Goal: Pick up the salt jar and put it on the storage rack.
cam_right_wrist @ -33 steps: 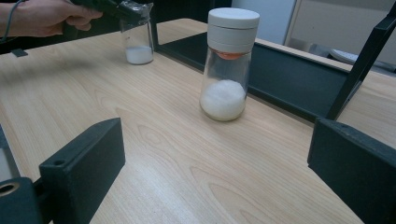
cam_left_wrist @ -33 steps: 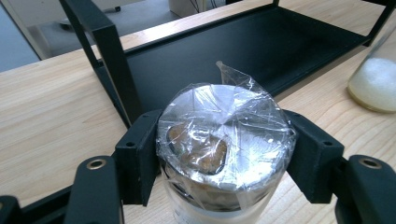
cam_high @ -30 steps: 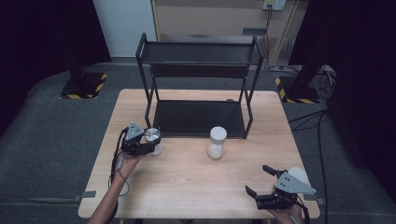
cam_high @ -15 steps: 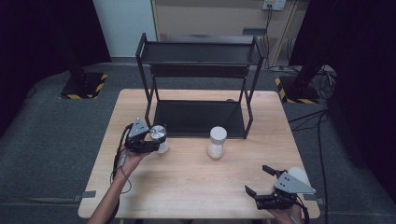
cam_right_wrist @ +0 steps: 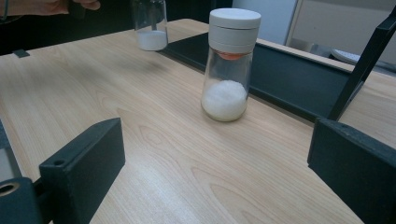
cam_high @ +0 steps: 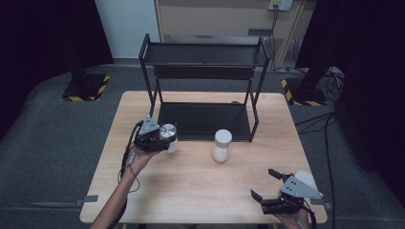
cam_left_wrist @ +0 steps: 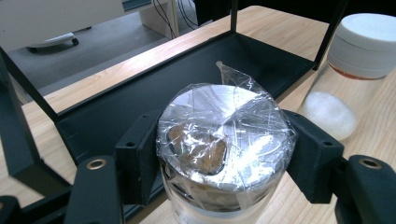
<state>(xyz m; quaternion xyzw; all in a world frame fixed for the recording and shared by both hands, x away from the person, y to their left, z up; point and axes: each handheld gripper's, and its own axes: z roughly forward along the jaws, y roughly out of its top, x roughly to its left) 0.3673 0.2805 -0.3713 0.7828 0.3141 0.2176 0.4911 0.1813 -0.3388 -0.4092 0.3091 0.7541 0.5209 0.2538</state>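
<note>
My left gripper (cam_high: 162,139) is shut on a glass jar (cam_high: 169,137) with a silver, film-wrapped top (cam_left_wrist: 224,135), held above the table in front of the rack's left end. Its black pads (cam_left_wrist: 140,149) press on both sides of the jar. The same jar (cam_right_wrist: 150,23) hangs off the wood with white powder at its bottom. A second glass jar (cam_high: 222,145) with a white cap and white powder stands upright in front of the black rack (cam_high: 205,71). My right gripper (cam_high: 268,187) is open near the table's front right corner, with the white-capped jar (cam_right_wrist: 229,65) well ahead of it.
The black two-tier rack stands at the back of the wooden table (cam_high: 191,186), its lower tray (cam_left_wrist: 140,84) just behind the held jar. A cable (cam_high: 129,157) trails from the left gripper. Dark floor surrounds the table.
My left gripper has lifted the silver-topped jar and carried it right and toward the rack. The right gripper and the white-capped jar have kept still.
</note>
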